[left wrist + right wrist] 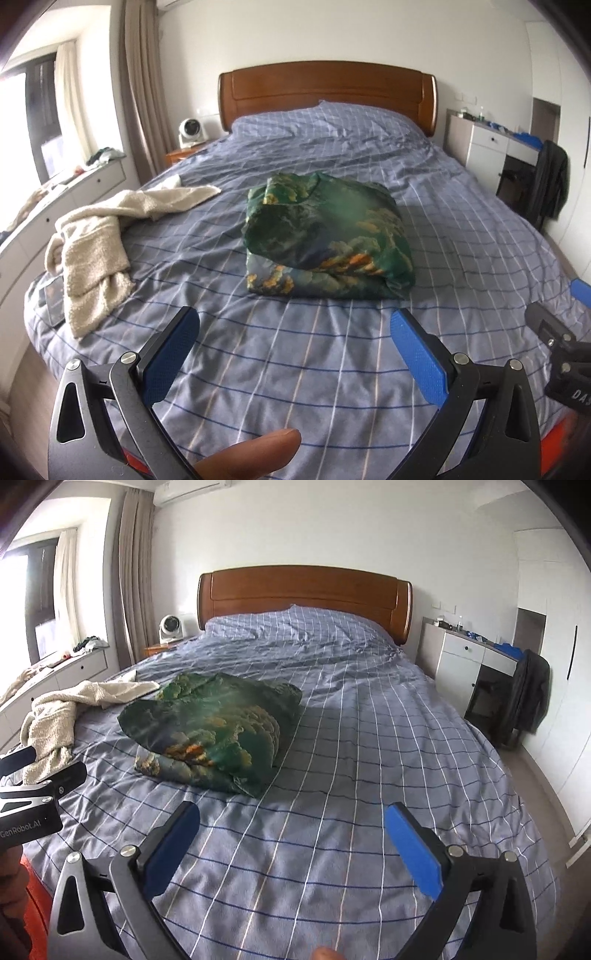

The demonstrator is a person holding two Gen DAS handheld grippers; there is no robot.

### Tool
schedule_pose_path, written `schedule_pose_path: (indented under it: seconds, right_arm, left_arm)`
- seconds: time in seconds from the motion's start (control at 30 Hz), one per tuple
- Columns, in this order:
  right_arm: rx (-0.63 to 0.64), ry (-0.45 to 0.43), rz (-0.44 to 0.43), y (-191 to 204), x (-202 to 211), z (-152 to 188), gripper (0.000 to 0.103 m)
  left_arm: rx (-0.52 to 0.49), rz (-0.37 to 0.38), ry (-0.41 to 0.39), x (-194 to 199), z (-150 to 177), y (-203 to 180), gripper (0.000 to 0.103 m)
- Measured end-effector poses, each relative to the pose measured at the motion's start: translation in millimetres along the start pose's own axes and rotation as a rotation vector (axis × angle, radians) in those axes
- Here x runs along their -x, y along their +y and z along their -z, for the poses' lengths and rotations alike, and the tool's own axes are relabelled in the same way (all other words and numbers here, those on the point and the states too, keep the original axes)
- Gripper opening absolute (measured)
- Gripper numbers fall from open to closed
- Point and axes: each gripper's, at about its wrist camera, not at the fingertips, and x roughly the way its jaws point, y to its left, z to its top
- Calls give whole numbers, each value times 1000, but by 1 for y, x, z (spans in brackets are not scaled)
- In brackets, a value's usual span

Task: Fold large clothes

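With both the left tool (293, 325) and right tool (291, 821) spread apart and empty, we risk toppling the slippery folded green printed garment (327, 236) mid-bed (280, 369) by nudging it.

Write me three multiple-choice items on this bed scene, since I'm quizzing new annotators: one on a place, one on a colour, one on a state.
1. Where does the cream garment lie relative to the green garment?
A. on top of it
B. to its left, apart
C. under it

2. What colour are the gripper pads?
A. blue
B. red
C. yellow

3. How is the green garment?
A. spread flat
B. hanging from a gripper
C. folded into a bundle

Answers: B, bedsheet shows between them; A, the pads are blue in both views; C, it sits as a stacked bundle, with left gripper and right gripper open and empty.
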Motion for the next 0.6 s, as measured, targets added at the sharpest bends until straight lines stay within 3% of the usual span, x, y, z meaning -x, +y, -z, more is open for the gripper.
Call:
schedule_pose_path:
  seconds: [0.6]
  right_arm:
    - [15, 45, -11, 12, 8, -2, 102]
  left_arm:
    - [-1, 72, 19, 7, -1, -3, 103]
